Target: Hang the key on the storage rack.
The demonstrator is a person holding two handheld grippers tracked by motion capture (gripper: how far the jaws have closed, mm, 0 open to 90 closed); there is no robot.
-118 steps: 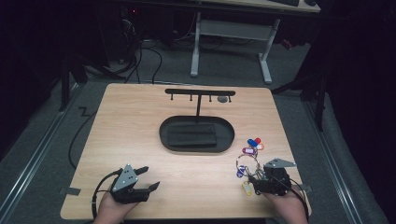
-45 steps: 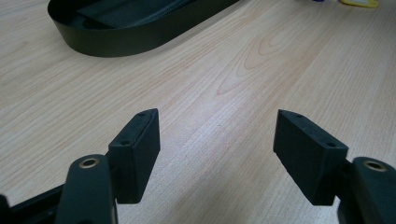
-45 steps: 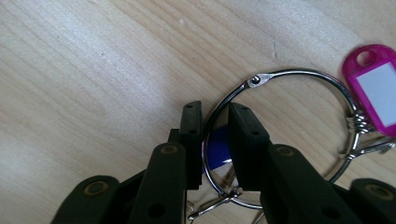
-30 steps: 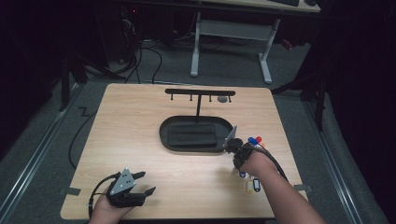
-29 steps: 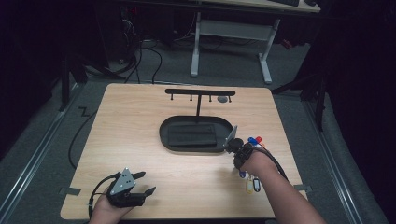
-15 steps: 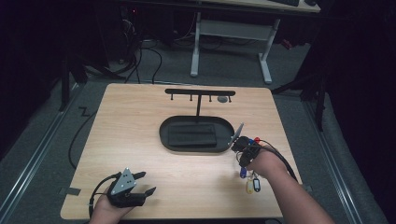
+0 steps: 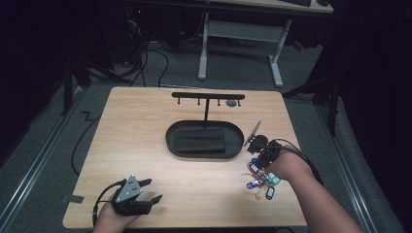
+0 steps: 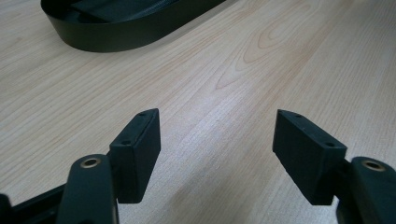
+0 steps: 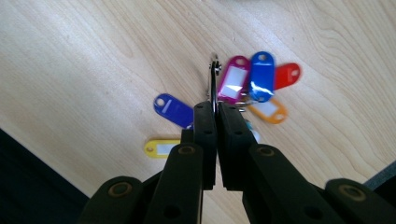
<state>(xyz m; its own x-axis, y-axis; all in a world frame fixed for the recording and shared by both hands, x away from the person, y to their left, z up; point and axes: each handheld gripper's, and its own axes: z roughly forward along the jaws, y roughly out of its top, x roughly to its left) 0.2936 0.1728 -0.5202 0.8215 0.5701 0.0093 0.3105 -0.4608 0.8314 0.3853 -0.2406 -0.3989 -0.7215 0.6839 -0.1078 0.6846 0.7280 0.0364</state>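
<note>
**A:** Right gripper view first: what did I have there?

**B:** My right gripper (image 9: 214,112) had its jaws pressed together on a thin metal key ring (image 9: 214,74), which stood edge-on between them. The plastic key tags (image 9: 247,81) fanned out below it, over the bench (image 9: 93,56): magenta, blue, red, orange, purple and yellow, glossy oblongs with white label windows.

**A:** And from the high view?

**B:** The right gripper (image 7: 256,145) sat just off the right end of the black oval tray (image 7: 204,148), with the tags (image 7: 261,182) bunched just beside my hand (image 7: 286,165). The tray held a flat dark rectangular pad (image 7: 200,141). Behind it stood a black T-shaped rack (image 7: 208,97) with small pegs.

**A:** The left one?

**B:** My left gripper (image 7: 148,191) rested at the near left corner, well apart from the tags. Its jaws stood wide, nothing between them, over pale wood-grain bench (image 8: 261,60).
</note>
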